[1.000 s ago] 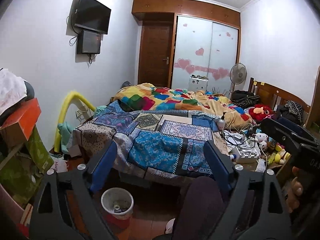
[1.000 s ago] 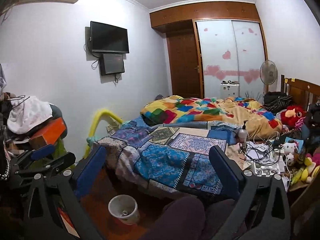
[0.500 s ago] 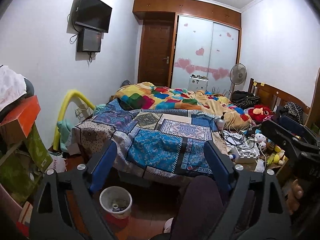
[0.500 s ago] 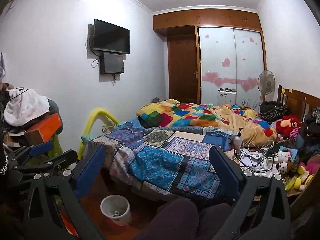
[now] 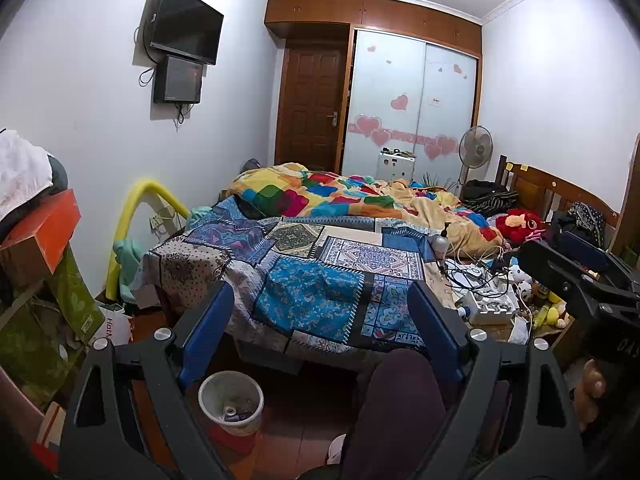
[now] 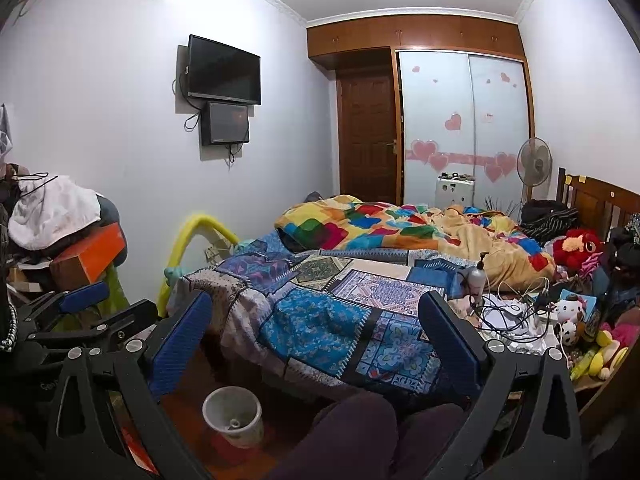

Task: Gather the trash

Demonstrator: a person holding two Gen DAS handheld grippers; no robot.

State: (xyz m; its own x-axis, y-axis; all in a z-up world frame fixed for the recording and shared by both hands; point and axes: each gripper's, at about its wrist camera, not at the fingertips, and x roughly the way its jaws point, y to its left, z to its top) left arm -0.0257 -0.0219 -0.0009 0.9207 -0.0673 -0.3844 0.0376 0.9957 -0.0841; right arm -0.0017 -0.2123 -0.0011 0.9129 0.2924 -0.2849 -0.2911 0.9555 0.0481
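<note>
Both grippers wide apart above a floor bin at the foot of the bed

The left gripper (image 5: 320, 332) is held level, aimed across a bedroom, its blue fingers (image 5: 206, 338) spread wide with nothing between them. The right gripper (image 6: 316, 344) is held the same way, fingers (image 6: 180, 344) wide apart and empty. In the left wrist view the right gripper shows at the right edge, with part of the hand (image 5: 592, 390) gripping its handle; in the right wrist view the left gripper shows at the left edge.

The bin (image 5: 231, 403), a small pale round bucket, stands upright on the reddish floor (image 5: 296, 436) just off the near edge of the bed (image 5: 320, 292), below and between the left gripper's fingers, nearer the left one. Its mouth opens straight up, and its long axis is vertical. A few bits of trash (image 5: 236, 412) lie in its bottom; what they are cannot be told. It sits on something red and flat.

The person's knee (image 5: 396, 400) in dark cloth rises just right of the bin. A patchwork quilt (image 5: 316, 300) covers the near end of the bed and hangs over its edge; a bright blanket (image 5: 340, 200) is heaped at the far end. At the bed's right edge lie tangled cables (image 5: 476, 276), a pump bottle (image 5: 442, 242) standing upright, and a white box (image 5: 494, 306). Soft toys (image 6: 572, 320) crowd the right corner. An orange box (image 5: 44, 232) tops a pile on the left.
</note>
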